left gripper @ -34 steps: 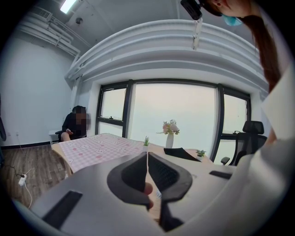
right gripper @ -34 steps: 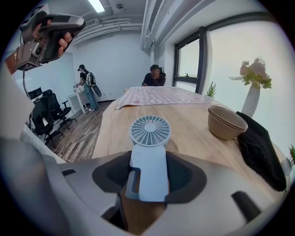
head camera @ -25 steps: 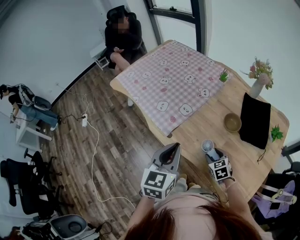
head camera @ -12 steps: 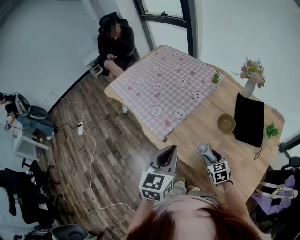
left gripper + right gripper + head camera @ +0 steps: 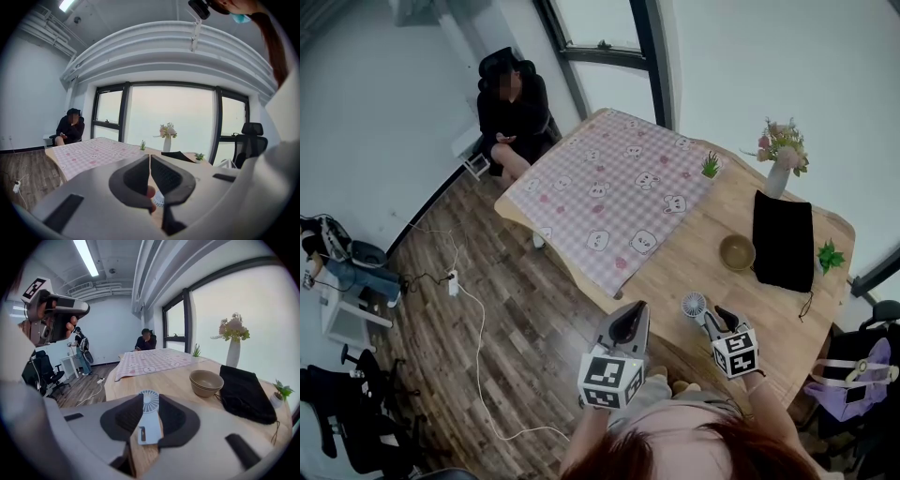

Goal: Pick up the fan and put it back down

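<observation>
Closing on the fan point(image 5: 150, 405), my right gripper point(image 5: 712, 318) now pinches its white handle between both pads; a second ago the jaws stood wide. Fan head projects over the wooden table point(image 5: 694, 258), near edge. Left gripper point(image 5: 149, 161): empty, jaws together.

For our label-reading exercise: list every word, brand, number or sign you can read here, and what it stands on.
No readable text anywhere.
On the marker cubes: black-and-white square patterns, no letters.
On the fan: a small dark mark, too blurred to read.
</observation>
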Demonstrator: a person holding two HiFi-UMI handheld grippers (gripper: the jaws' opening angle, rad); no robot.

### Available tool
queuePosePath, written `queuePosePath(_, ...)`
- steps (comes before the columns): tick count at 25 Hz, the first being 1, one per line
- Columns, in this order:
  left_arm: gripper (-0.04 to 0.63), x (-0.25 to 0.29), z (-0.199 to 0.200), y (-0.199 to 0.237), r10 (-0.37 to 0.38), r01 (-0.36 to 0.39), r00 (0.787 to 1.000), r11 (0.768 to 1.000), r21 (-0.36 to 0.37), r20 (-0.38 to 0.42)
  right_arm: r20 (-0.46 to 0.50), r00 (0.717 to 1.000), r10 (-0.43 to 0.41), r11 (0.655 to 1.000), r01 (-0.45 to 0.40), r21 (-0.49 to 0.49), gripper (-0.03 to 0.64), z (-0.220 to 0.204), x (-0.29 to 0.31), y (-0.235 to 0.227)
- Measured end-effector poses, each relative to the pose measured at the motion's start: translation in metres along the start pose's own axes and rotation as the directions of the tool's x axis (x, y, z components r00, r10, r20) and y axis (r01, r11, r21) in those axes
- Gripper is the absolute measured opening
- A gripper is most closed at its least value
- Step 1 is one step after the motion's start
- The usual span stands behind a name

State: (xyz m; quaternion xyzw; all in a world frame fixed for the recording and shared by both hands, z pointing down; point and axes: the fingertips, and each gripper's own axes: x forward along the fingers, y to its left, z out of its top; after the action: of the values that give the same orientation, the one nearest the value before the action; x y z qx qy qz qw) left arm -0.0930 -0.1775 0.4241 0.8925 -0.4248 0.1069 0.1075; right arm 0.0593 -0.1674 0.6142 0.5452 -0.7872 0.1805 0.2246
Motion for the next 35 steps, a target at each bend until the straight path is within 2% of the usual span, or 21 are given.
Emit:
queuePosePath(14,0.014,0.018,0.005,-0.018,-0.054,0.054,0.999,0.998,0.016,0.004,0.116,0.992,-0.055,0.997,0.047,0.068,0.001,0.034,-0.038,-0.016)
queuePosePath(24,0.014,0.035,0.008,-0.026,-0.101,0.101,0.995,0.994,0.028,0.001,0.214,0.973,-0.083,0.991,0.059,0.118,0.0,0.072,-0.069,-0.027)
queuePosePath(35,0.014,0.049,0.01,-0.039,-0.17,0.17,0.985,0.985,0.027,-0.005,0.272,0.957,-0.105,0.99,0.075,0.118,0.0,0.1,-0.092,-0.027)
